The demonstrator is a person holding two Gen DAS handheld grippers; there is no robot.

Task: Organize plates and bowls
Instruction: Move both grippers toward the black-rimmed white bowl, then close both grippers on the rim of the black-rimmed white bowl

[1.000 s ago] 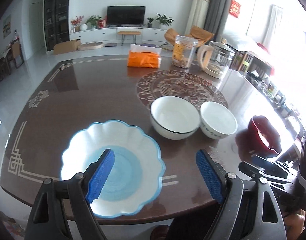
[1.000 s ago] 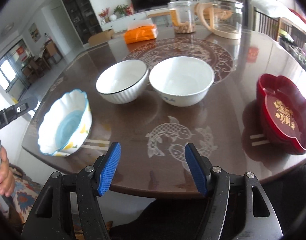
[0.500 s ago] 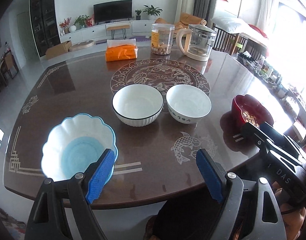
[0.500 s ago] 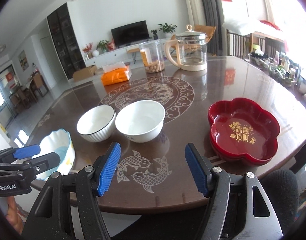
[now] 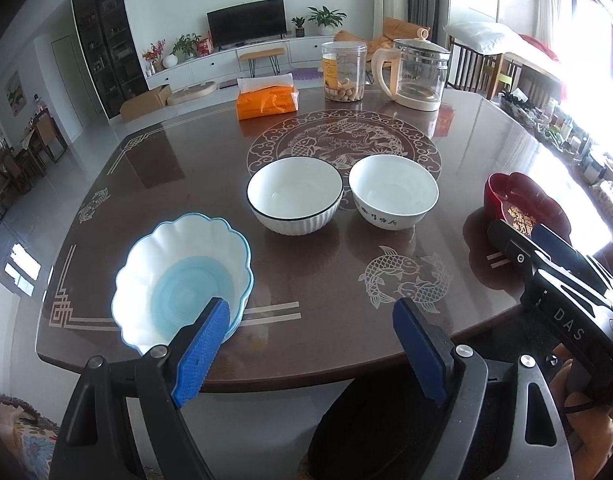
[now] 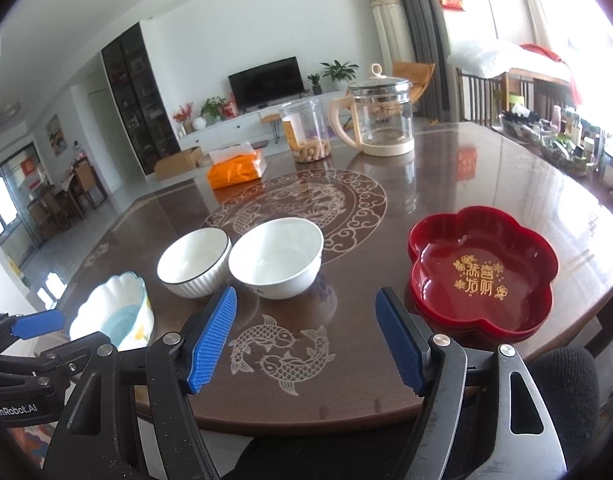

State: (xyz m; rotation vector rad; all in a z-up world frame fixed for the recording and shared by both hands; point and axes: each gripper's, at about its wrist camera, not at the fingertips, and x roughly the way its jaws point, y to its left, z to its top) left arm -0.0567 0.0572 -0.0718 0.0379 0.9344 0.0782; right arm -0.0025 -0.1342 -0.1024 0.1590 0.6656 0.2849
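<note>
Both grippers empty, dishes not yet gathered.
Left gripper (image 5: 312,342) wide; scalloped bowl (image 5: 182,280) at its left pad. Right gripper (image 6: 306,338) just opened wider, empty; white bowls (image 6: 275,257) just ahead. Glazed, brittle, slippery: pinch rims.

Readable text:
- "DAS" in white letters on the black body of the right gripper (image 5: 546,248), at the right edge of the left wrist view.
- "enRobot.AI", first letter cut off, on the left gripper (image 6: 30,330), low left in the right wrist view.
- Gold Chinese characters inside the red plate (image 6: 482,268), near right.
- Dark characters on the right bowl's (image 5: 394,196) outer wall, too small to read.
</note>
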